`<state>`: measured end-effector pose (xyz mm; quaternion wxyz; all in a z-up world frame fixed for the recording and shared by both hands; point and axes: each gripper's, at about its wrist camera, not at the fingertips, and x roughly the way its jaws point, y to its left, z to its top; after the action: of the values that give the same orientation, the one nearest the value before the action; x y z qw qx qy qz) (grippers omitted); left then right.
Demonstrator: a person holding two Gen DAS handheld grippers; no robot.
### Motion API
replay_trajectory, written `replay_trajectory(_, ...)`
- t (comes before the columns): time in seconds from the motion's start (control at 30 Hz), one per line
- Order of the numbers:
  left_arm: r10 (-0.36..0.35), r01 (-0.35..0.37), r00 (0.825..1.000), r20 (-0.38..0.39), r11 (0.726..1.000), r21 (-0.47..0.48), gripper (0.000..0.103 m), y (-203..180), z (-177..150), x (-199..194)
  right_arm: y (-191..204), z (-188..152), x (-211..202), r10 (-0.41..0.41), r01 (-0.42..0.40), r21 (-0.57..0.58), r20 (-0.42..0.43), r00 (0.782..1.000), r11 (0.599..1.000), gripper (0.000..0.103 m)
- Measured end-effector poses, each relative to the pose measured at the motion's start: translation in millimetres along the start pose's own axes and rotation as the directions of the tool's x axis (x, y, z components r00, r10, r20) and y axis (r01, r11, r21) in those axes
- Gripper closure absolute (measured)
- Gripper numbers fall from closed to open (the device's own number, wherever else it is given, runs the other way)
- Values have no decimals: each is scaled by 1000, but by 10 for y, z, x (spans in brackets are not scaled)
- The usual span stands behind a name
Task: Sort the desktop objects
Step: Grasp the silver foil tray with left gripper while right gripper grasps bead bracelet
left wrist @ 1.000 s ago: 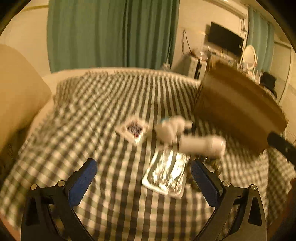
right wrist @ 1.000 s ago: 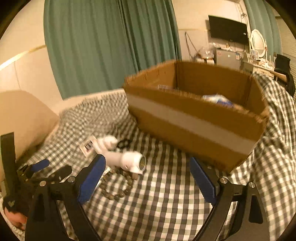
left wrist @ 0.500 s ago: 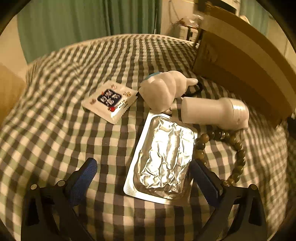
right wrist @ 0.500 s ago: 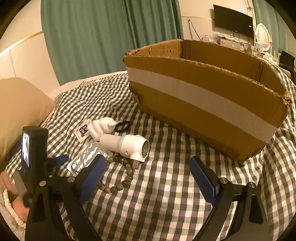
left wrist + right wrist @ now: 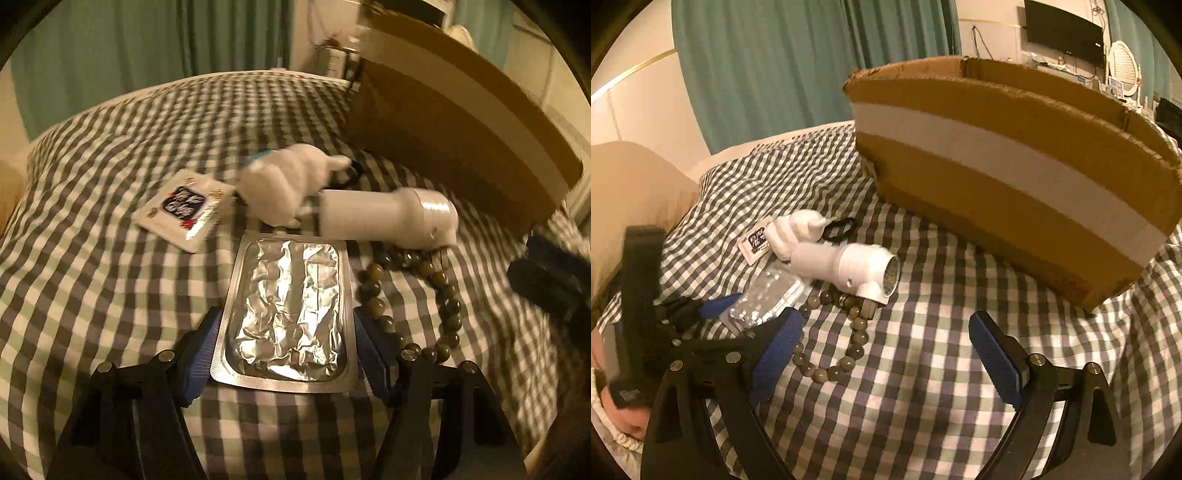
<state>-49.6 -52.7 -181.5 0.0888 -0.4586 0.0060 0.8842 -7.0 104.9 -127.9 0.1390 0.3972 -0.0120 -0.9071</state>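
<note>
A silver foil blister pack [image 5: 286, 314] lies on the checked bedspread [image 5: 92, 295], between the blue pads of my left gripper [image 5: 284, 354], which is open with one pad at each long edge. The pack also shows in the right wrist view [image 5: 768, 295]. Beyond it lie a white plush toy [image 5: 284, 188], a white cylindrical device [image 5: 388, 218], a bead bracelet [image 5: 413, 306] and a small printed sachet [image 5: 184, 210]. My right gripper [image 5: 886, 354] is open and empty above the bedspread, near the bracelet [image 5: 831, 350] and the device [image 5: 857, 266].
A large open cardboard box [image 5: 1015, 177] with a white tape band stands on the bed to the right; it also shows in the left wrist view [image 5: 461, 122]. A black hair tie [image 5: 838, 227] lies by the toy. Green curtains [image 5: 812, 62] hang behind. A beige pillow [image 5: 628, 192] is at the left.
My left gripper has dropped forward and narrowed until its pads flank the foil pack. My right gripper has come lower and closer to the bracelet and box.
</note>
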Motion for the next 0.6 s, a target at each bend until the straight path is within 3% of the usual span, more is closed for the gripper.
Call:
replay_trajectory(0.17, 64, -58, 996, 58, 994, -96, 33, 199, 12, -258, 141, -36, 237, 28, -29, -26, -53, 998, 999, 11)
replay_trajectory(0.3, 58, -43, 995, 82, 984, -173, 33, 365, -22, -372, 227, -108, 499, 76, -76, -2, -114, 991, 997, 11)
replay_trajectory(0.47, 78, -64, 995, 67, 981, -182, 33, 421, -57, -388, 320, -156, 627, 36, -42, -42, -117, 992, 998, 9)
replay_trajectory(0.57, 77, -64, 995, 63, 982, -177, 33, 371, -53, -366, 426, -205, 645, -59, 40, -146, -128, 990, 988, 23)
replay_trajectory(0.6, 78, -66, 995, 62, 983, -172, 33, 386, 42, -287, 429, -213, 637, -62, 43, -152, -125, 990, 988, 32)
